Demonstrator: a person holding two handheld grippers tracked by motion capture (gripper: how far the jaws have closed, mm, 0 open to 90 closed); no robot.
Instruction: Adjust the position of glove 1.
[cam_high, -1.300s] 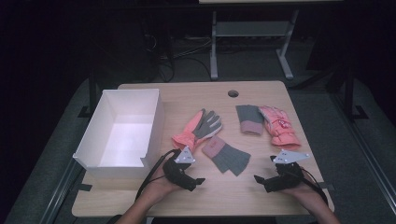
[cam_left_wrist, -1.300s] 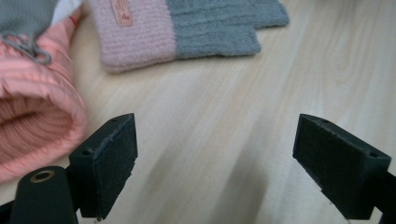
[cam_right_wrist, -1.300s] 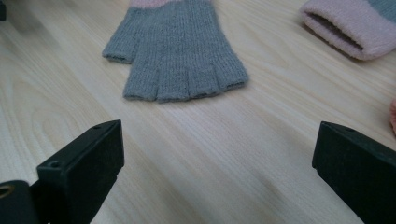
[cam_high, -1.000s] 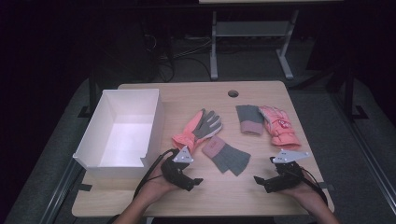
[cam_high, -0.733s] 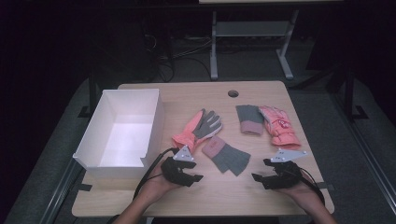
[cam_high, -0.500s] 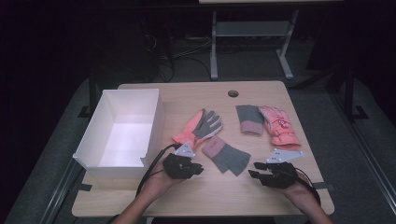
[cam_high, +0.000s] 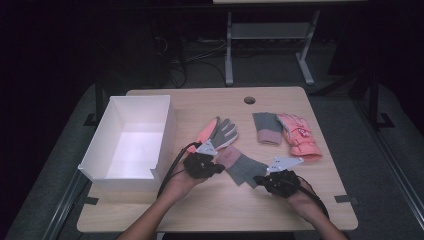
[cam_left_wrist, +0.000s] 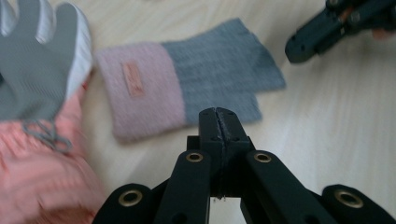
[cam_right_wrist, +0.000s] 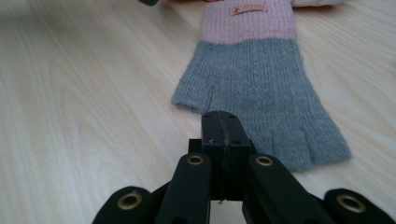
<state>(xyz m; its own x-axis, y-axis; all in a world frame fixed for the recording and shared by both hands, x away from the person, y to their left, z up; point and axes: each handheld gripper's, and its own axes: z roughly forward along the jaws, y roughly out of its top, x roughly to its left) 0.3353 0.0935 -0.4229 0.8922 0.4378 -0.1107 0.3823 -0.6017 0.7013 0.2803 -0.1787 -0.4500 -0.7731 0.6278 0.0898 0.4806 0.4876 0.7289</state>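
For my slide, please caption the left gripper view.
Shut left gripper near a pink-grey knit glove on the table.

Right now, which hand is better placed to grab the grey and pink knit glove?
Probably the left tongs: shut and empty, just off the knit glove's long edge. The right tongs are near its fingers.

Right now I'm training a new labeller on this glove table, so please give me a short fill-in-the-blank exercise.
1. The white box stands at the table's ____ side in the high view.
2. Both the left gripper and the right gripper have their jaws ____.
3. The knit mitten between them is grey with a ____ cuff.

Missing words: left; shut; pink
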